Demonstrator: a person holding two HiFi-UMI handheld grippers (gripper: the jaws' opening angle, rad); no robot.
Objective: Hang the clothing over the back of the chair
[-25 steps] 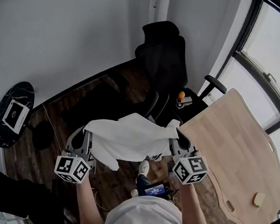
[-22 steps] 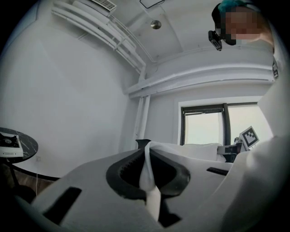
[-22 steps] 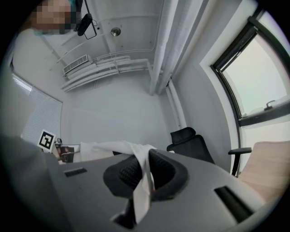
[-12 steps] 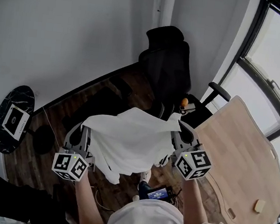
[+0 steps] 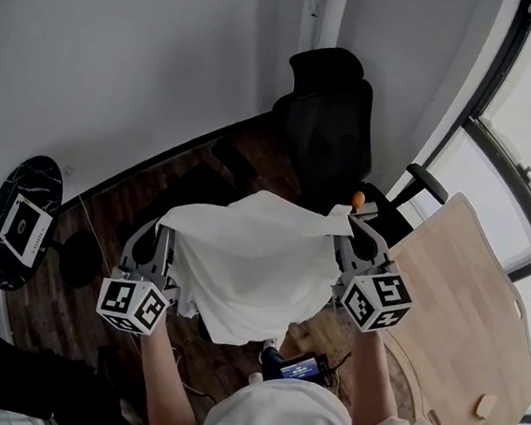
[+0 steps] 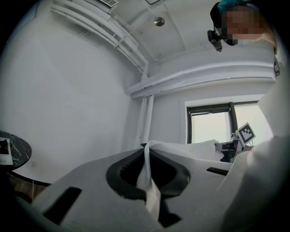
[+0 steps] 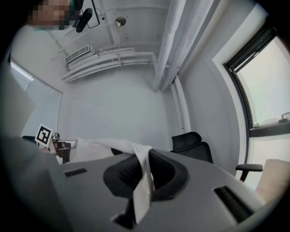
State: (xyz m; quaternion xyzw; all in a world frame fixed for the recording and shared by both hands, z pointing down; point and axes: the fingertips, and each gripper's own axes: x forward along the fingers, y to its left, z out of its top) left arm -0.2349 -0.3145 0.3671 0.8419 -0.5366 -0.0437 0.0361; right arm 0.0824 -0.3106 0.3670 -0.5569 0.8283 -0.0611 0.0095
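Observation:
A white garment (image 5: 251, 262) hangs spread between my two grippers in the head view. My left gripper (image 5: 161, 234) is shut on its left corner, and its own view shows the cloth (image 6: 147, 179) pinched between the jaws. At the other corner my right gripper (image 5: 346, 234) is shut too, the fabric (image 7: 142, 181) caught between its pads. The black office chair (image 5: 329, 129) stands beyond the garment with its high back and headrest toward me; the right gripper view also has the chair (image 7: 192, 147). The garment's far edge is short of the chair back.
A light wooden desk (image 5: 466, 322) lies at the right under a window. To the left on the dark wood floor stands a small round black table (image 5: 21, 219). A small orange object (image 5: 357, 200) sits by the chair's armrest (image 5: 429, 183). White wall lies behind the chair.
Both grippers have carried the garment forward toward the chair and a little higher. The cloth now hangs wider and covers more of the chair seat from my view.

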